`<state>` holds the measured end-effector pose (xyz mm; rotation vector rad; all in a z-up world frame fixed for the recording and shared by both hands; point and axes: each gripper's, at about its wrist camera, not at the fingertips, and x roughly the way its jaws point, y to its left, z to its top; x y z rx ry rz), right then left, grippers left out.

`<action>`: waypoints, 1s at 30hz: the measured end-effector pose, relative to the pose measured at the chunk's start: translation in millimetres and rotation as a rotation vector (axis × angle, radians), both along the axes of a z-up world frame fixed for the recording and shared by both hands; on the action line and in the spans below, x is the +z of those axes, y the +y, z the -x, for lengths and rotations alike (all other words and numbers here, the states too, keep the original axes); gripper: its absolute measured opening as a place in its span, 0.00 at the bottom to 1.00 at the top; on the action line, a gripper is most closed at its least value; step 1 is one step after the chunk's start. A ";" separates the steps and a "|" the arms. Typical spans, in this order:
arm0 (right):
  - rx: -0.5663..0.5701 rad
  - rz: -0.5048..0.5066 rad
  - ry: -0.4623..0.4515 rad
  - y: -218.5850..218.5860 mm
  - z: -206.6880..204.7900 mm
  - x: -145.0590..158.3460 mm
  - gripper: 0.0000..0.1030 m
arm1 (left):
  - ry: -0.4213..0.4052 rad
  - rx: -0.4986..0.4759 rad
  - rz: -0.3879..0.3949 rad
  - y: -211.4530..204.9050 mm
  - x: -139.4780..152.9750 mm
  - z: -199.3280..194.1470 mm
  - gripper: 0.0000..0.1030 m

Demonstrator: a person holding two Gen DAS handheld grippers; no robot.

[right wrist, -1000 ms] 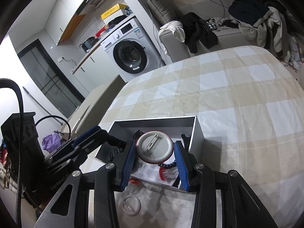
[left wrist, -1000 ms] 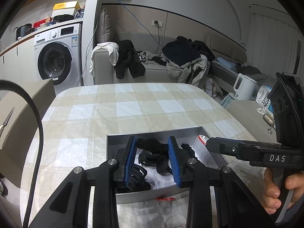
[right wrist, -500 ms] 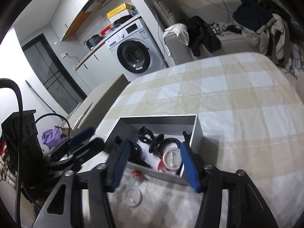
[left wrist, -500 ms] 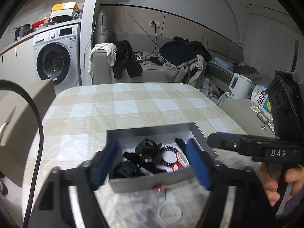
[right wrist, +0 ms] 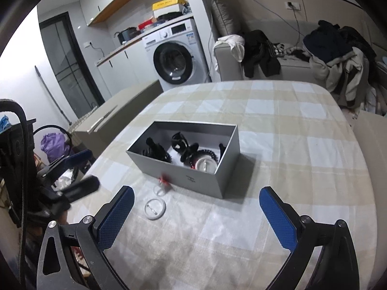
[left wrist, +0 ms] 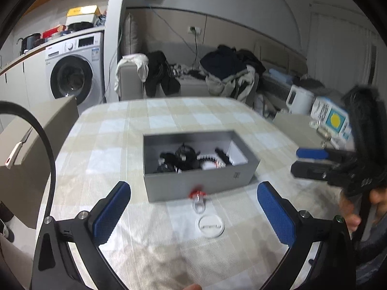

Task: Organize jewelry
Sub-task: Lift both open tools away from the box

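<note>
Both grippers have backed away from the grey box (right wrist: 193,169) since a second ago, and the round white compact now lies inside it. Left gripper (left wrist: 193,213) and right gripper (right wrist: 197,216) have just been opening; their jaws stand wide apart with nothing between them. Black hair clips (right wrist: 180,142) and a beaded bracelet (right wrist: 208,153) tangle inside, hard to separate. A white ring (right wrist: 154,209) and a red-tipped piece (right wrist: 164,181) lie on the checked tablecloth (right wrist: 290,145) just before the box.
</note>
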<state>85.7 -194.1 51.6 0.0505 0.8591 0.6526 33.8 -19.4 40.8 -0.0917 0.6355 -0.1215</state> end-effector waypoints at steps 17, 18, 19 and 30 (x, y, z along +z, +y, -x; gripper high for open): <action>0.021 0.061 0.058 9.4 -7.8 -29.2 1.00 | 0.197 -0.061 -0.075 -12.1 -47.5 -10.2 0.99; 0.020 0.058 0.060 8.4 -8.0 -29.0 1.00 | 0.208 -0.063 -0.068 -12.4 -49.7 -10.5 0.99; 0.020 0.056 0.062 7.6 -8.0 -28.6 1.00 | 0.215 -0.069 -0.066 -13.8 -51.3 -10.8 0.97; 0.031 0.052 0.080 10.1 -10.3 -32.4 1.00 | 0.268 -0.146 -0.104 -32.3 -61.2 -8.3 0.68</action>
